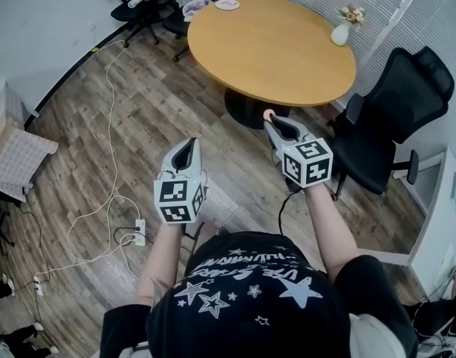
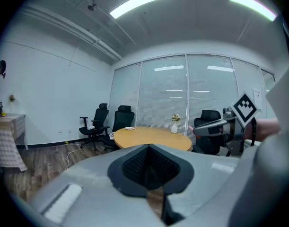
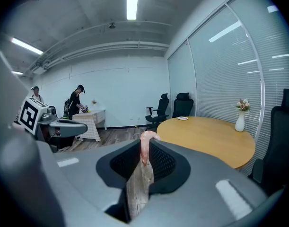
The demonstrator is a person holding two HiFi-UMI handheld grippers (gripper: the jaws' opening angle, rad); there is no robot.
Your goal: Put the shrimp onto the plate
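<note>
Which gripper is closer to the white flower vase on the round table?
Right. The right gripper, holding the shrimp, is close to the table that the vase stands on; the left gripper is farther back over the floor.

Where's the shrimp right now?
The shrimp is pinched in the right gripper, in the air just short of the round table, right of centre in the head view.

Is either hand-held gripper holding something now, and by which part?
The right hand-held gripper pinches the pink shrimp by its lower end; the curled end sticks out. The left hand-held gripper holds nothing.
</note>
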